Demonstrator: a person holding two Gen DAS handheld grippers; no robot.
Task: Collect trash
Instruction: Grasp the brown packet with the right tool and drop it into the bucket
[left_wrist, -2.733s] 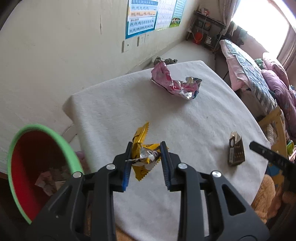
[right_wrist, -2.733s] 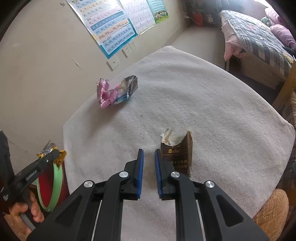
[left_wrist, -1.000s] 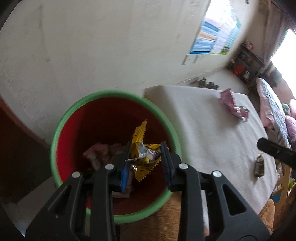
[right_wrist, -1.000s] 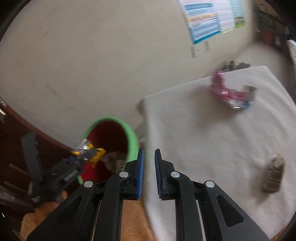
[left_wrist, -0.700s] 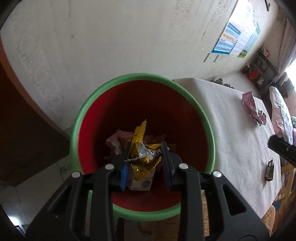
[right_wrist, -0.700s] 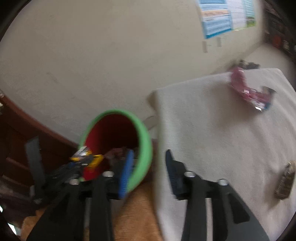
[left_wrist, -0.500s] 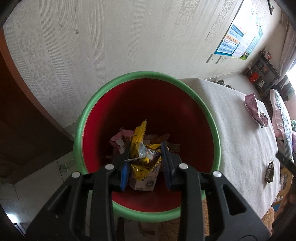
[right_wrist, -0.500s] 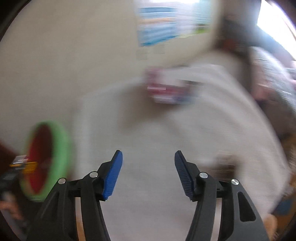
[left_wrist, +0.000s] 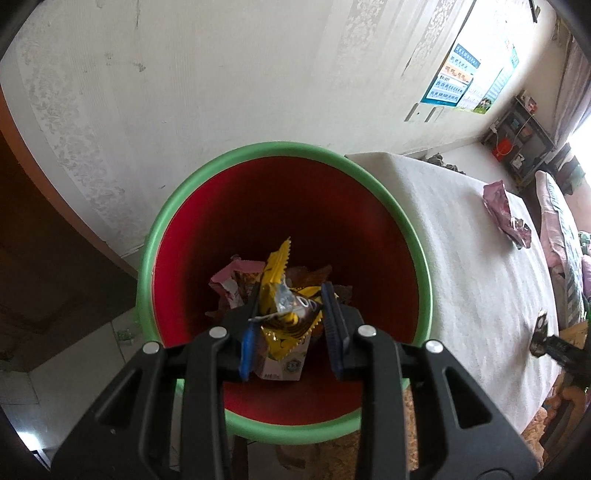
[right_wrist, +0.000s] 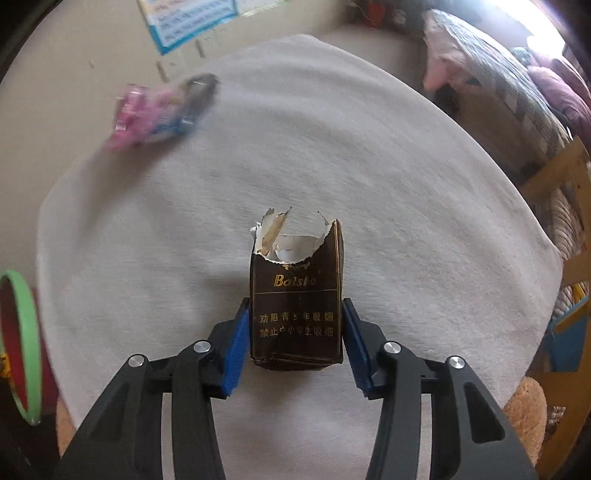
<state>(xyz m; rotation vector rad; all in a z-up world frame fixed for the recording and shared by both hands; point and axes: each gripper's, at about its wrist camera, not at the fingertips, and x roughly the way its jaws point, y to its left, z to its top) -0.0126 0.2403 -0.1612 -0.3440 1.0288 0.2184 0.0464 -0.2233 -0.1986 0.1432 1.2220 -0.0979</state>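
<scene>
Trash comes in two pieces at this moment. One is a torn dark-brown cardboard cigarette packet (right_wrist: 297, 299) lying flat on the white cloth-covered surface (right_wrist: 406, 184). Its long axis runs up the frame from the right tongs (right_wrist: 293, 341), with the ripped, foil-lined mouth pointing away towards the frame's top. The lower half of the packet sits squarely between the two blue pads, so the right tongs are by far the nearer to it. Those jaws stand a little wider than the packet and are closing on its long side edges. A thin gap shows on each side, so the pads do not seem to press yet.

The other piece is a crumpled yellow foil snack wrapper (left_wrist: 282, 306), pinched between the narrowly parted blue pads of the left tongs (left_wrist: 290, 325). It hangs directly over the mouth of the red plastic bin with a green rim (left_wrist: 369, 177), at the frame's centre, where other wrappers already lie.

A pink foil wrapper (right_wrist: 159, 110) lies at the upper left of the right wrist view, well apart from both tongs.
</scene>
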